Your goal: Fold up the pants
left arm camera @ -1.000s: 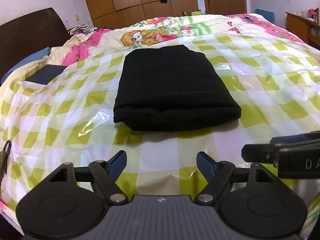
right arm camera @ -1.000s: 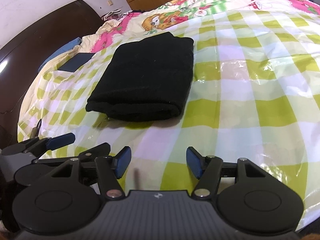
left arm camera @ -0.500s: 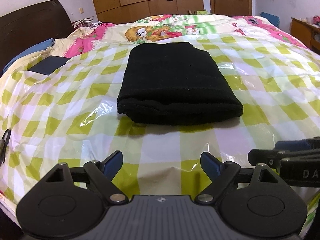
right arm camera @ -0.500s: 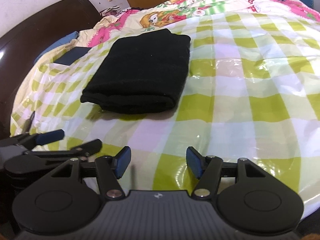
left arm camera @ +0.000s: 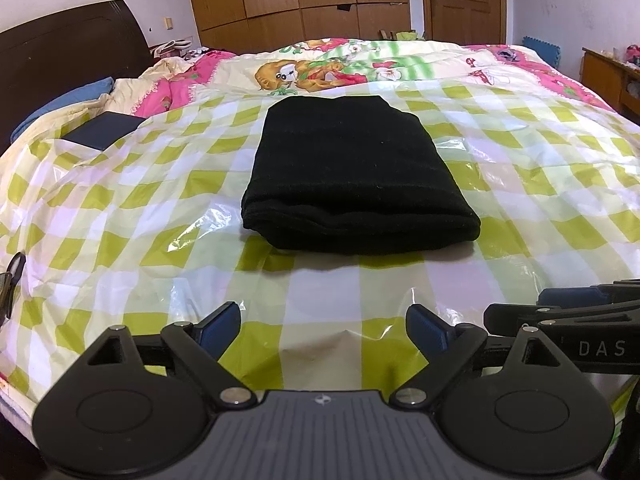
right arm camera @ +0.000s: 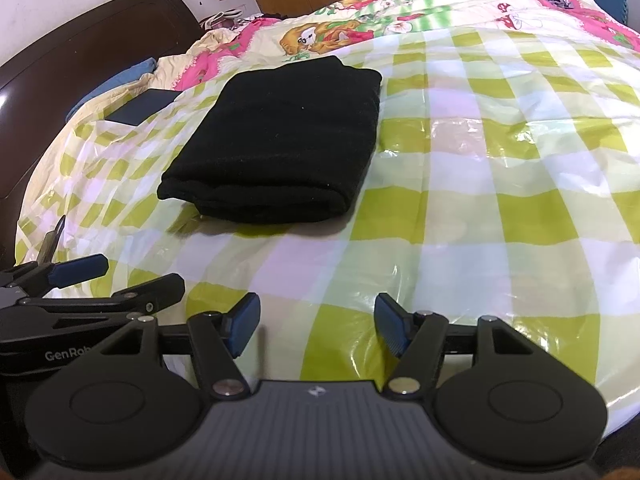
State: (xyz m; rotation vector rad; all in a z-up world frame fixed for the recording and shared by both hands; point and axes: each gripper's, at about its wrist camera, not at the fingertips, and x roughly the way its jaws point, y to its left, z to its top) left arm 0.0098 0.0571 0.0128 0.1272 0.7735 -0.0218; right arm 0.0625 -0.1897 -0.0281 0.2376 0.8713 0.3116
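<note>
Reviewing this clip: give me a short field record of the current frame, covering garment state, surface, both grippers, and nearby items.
garment: black pants, folded into a compact rectangle, lying flat
surface: green-and-white checked plastic sheet over the bed
left gripper: open, empty, short of the pants
right gripper: open, empty, short of the pants
contact: neither gripper touches the pants
nearby: dark blue flat item by the headboard
task state: fold appears complete

Both wrist views low at bed edge, sharing folded pants [left arm camera: 356,176].
</note>
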